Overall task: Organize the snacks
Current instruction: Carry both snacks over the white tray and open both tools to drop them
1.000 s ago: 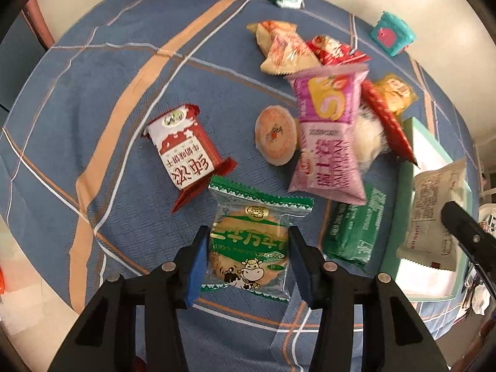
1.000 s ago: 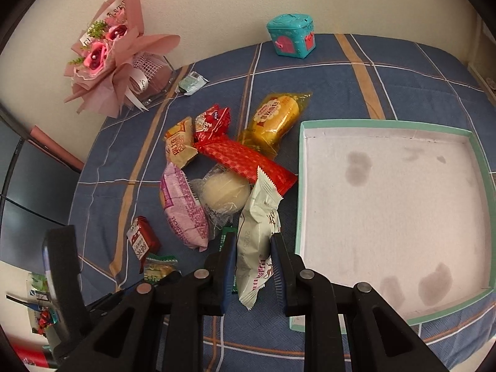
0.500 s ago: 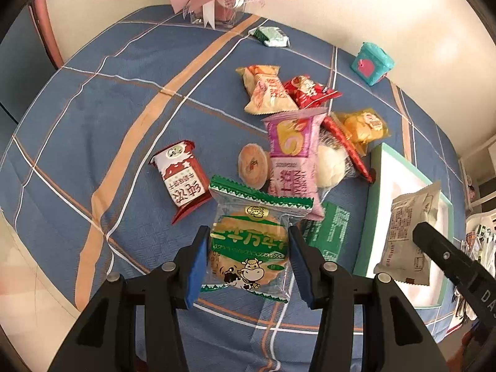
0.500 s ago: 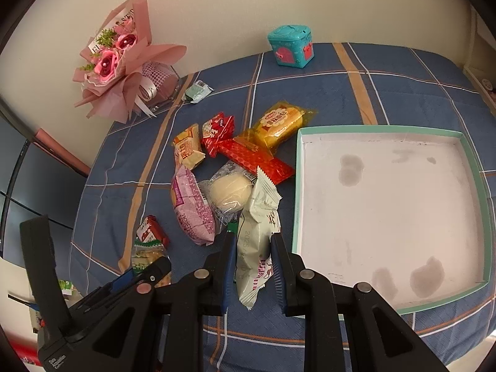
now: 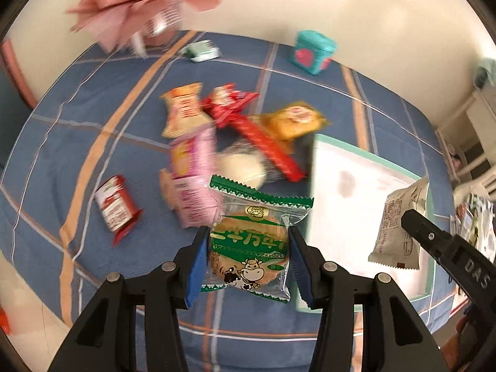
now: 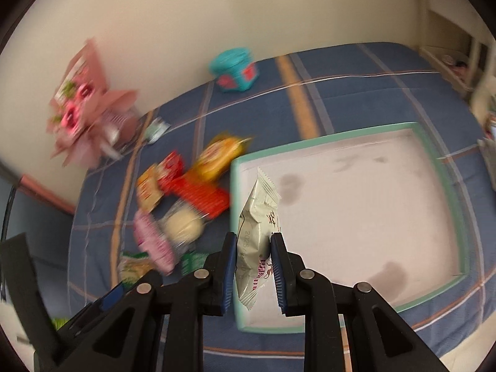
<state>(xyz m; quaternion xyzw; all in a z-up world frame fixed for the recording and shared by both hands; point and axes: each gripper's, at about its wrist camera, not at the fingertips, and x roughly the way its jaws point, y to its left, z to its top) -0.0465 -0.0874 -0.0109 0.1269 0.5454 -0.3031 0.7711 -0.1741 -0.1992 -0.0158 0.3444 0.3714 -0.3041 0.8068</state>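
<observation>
The green cookie packet [image 5: 249, 241] sits right between the pads of the left gripper [image 5: 248, 260], clamped on both sides and hanging above the blue plaid cloth [image 5: 77, 130]. The white snack packet [image 6: 257, 232] is pinched the same way in the right gripper [image 6: 252, 266], sticking up past its tips over the near-left corner of the teal-rimmed tray [image 6: 446, 186]. Rest of the snack pile [image 5: 235, 136] lies ahead of the left tongs, pretty blurry, with a teal box [image 5: 313, 51] further off by the wall

Both held packets nearer the tray [image 6: 446, 186], higher.
</observation>
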